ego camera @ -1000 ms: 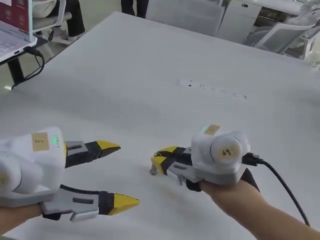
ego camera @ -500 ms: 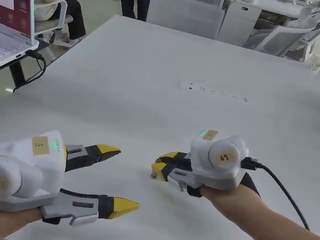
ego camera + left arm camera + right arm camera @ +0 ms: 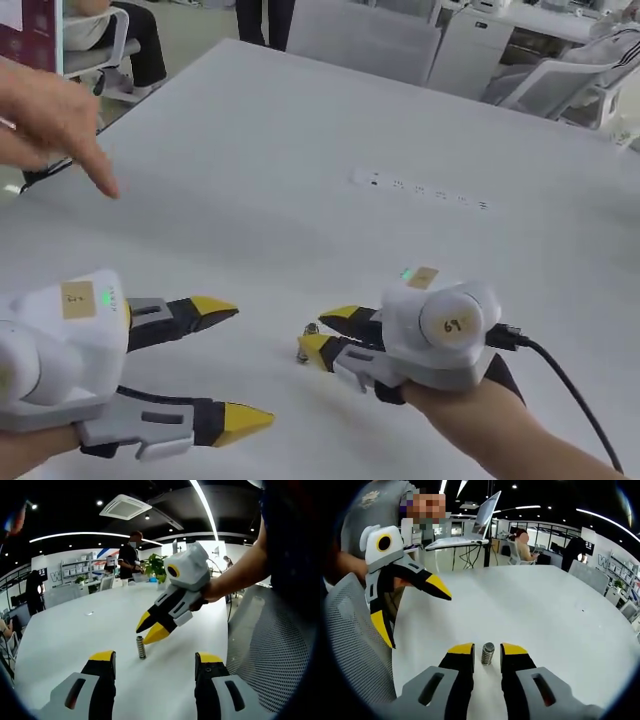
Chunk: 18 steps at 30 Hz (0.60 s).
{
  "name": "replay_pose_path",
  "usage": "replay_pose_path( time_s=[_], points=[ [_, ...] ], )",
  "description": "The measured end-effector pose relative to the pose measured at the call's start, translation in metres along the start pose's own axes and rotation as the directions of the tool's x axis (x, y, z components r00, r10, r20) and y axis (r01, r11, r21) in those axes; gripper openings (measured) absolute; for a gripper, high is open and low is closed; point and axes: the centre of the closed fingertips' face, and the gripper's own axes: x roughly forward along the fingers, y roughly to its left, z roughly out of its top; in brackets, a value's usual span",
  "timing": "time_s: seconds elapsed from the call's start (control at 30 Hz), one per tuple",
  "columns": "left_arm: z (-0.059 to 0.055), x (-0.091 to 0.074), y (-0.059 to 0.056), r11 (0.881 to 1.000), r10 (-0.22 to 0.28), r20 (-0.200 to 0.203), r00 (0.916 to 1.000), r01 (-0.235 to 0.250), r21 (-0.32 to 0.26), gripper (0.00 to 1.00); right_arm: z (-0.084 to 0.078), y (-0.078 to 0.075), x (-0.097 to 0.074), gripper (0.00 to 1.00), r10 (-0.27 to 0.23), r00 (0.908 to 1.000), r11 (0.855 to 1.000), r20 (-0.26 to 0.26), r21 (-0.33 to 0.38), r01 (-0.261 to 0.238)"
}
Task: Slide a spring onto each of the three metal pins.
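Reaching in newly, a hand (image 3: 52,112) points over the table (image 3: 300,130).

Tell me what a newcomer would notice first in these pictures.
A small spring stands upright on the white table, framed by the narrowly parted yellow tips of the right hand-held gripper. The left hand-held gripper is wide open, facing it from the other side. At the upper left of the head view, someone's hand points down at the table.

Count on the bench (image 3: 300,120)
One spring (image 3: 488,653), one left tool (image 3: 252,362), one right tool (image 3: 311,331), one pointing hand (image 3: 50,115), one laptop (image 3: 470,530).
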Motion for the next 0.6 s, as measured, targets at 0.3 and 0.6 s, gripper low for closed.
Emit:
replay_pose_path(
  time_s=[0.3,0.6],
  points=[
    [0.002,0.002,-0.002,1.000,-0.004,-0.002,1.0000,0.004,0.000,0.60,0.011,0.006,-0.018,0.22,-0.003,0.9991,1.000,0.042,0.008,0.002],
    [0.004,0.005,-0.003,1.000,-0.006,-0.002,1.0000,0.006,-0.003,0.61,0.024,0.009,-0.038,0.27,-0.008,0.9959,1.000,0.090,0.007,0.008]
  ],
)
